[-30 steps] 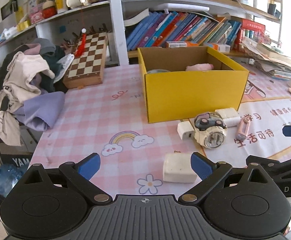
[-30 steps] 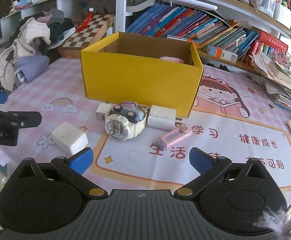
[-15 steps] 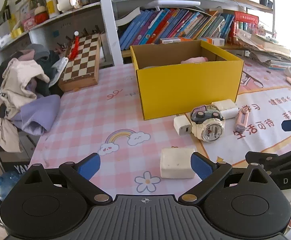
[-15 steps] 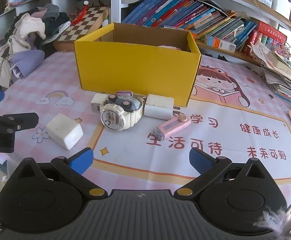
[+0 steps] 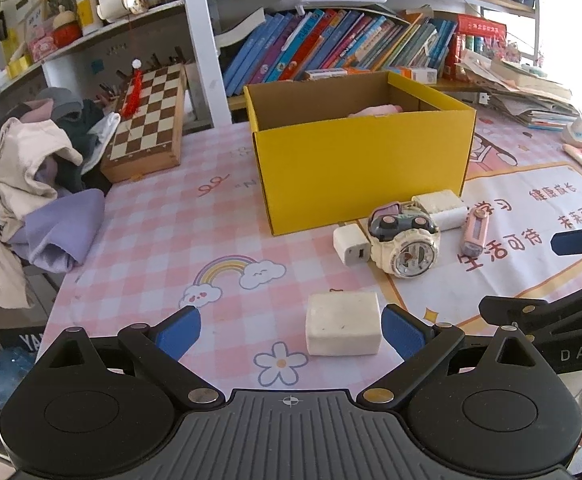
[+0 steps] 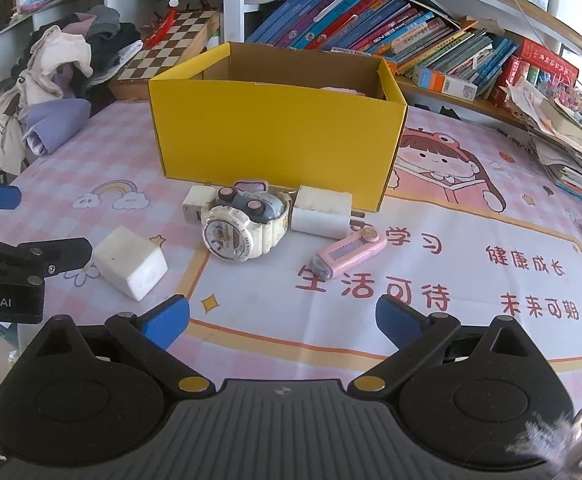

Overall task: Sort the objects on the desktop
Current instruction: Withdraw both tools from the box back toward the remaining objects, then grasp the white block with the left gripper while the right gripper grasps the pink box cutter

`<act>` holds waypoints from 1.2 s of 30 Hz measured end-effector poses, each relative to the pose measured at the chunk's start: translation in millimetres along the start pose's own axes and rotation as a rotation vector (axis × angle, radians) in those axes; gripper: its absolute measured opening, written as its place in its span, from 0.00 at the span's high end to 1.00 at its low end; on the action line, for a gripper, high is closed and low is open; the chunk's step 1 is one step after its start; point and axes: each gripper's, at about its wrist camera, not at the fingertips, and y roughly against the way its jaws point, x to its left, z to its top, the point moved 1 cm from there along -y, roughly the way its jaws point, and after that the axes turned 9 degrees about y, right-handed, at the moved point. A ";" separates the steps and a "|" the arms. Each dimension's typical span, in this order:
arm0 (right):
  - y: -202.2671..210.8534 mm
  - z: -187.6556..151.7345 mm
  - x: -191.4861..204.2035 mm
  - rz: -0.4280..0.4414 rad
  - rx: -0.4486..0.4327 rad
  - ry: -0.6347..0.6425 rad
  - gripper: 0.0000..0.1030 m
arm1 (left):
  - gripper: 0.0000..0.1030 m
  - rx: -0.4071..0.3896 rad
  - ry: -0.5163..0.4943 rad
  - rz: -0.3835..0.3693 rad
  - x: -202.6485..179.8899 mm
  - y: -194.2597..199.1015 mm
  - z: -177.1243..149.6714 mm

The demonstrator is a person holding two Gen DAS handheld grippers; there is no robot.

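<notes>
The white block (image 5: 343, 329) lies on the pink checked surface (image 5: 179, 232), just inside the right fingertip of my left hand-held gripper (image 5: 291, 330), whose fingers stand wide apart. My right hand-held gripper (image 6: 283, 318) is spread too, empty, facing the watch (image 6: 237, 232), the pink cutter (image 6: 349, 253) and the yellow box (image 6: 275, 136) behind them.

Child's study room: bookshelf (image 5: 331, 48), chessboard (image 5: 147, 116), cartoon tablecloth (image 6: 451, 240).

Light: bright daylight came from the right, blowing out that edge in both views.
Shadows: soft and short beside the yellow box (image 5: 365, 168).
Distortion: fisheye bent the shelves; corners went black.
Focus: sharp centrally, with a blurred smear at the right wrist view's lower right corner.
</notes>
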 end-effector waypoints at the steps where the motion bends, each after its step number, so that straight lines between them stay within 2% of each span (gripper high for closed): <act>1: -0.3 0.5 -0.2 0.000 0.000 0.002 0.02 | 0.04 0.003 0.002 -0.001 0.2 -0.8 0.5; 8: -5.1 3.0 -3.1 0.000 0.018 0.007 0.02 | 0.04 0.019 -0.002 -0.008 -0.3 -7.3 2.7; 20: -16.6 10.9 -12.4 0.004 0.038 -0.006 0.03 | 0.06 0.002 -0.016 -0.014 -2.9 -15.6 9.2; 25: -26.2 15.2 -16.9 -0.002 0.060 -0.011 0.10 | 0.06 0.019 -0.030 -0.028 -6.6 -23.1 10.5; 32: -40.6 19.2 -26.3 -0.010 0.099 -0.028 0.15 | 0.17 0.084 -0.056 -0.049 -12.6 -41.8 7.3; 36: -48.2 22.1 -30.0 -0.007 0.111 -0.024 0.15 | 0.19 0.120 -0.070 -0.062 -16.0 -52.5 5.5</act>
